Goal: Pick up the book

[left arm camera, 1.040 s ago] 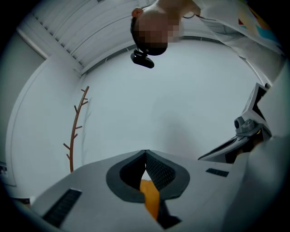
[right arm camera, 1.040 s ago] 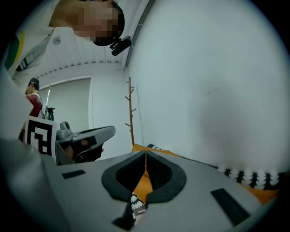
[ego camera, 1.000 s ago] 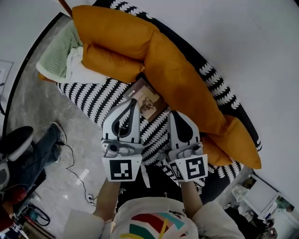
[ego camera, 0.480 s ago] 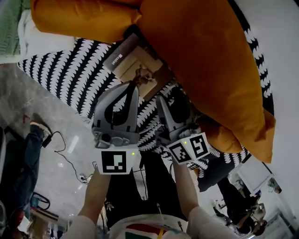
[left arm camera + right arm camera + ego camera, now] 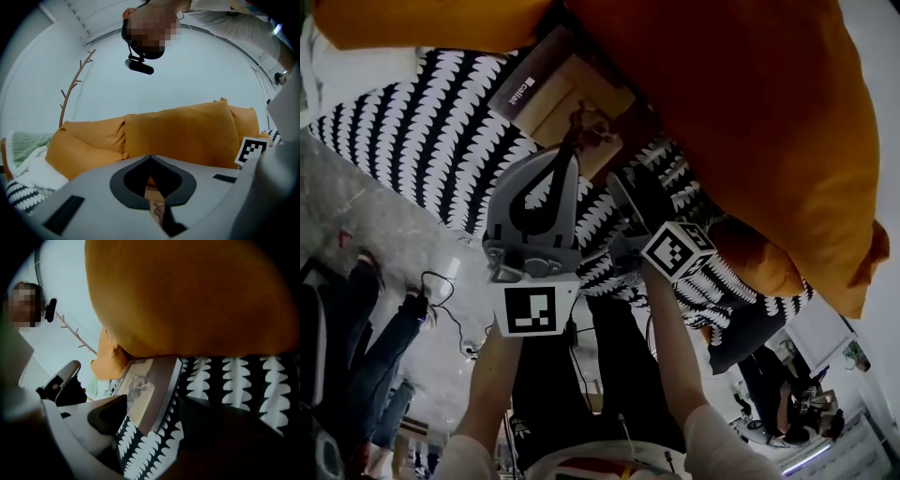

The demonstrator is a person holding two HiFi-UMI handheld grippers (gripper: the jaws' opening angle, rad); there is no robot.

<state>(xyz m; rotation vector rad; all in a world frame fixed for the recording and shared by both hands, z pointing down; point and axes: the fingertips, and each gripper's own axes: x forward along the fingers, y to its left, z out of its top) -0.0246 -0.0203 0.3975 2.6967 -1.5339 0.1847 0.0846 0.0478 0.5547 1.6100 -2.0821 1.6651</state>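
Grey jaws of the right gripper [image 5: 157, 416] stand wide apart. They have just been opening, and the near corner of the book [image 5: 151, 387] sits between them, ungripped. The left gripper [image 5: 150, 158] has its jaws clenched tip to tip on nothing, held just above the book. The book lies flat, cover up, on a black-and-white patterned throw [image 5: 229, 380], its far edge tucked against a big orange cushion [image 5: 187, 296]. Off to the left, a green knitted blanket [image 5: 26, 143] lies at the sofa's end.
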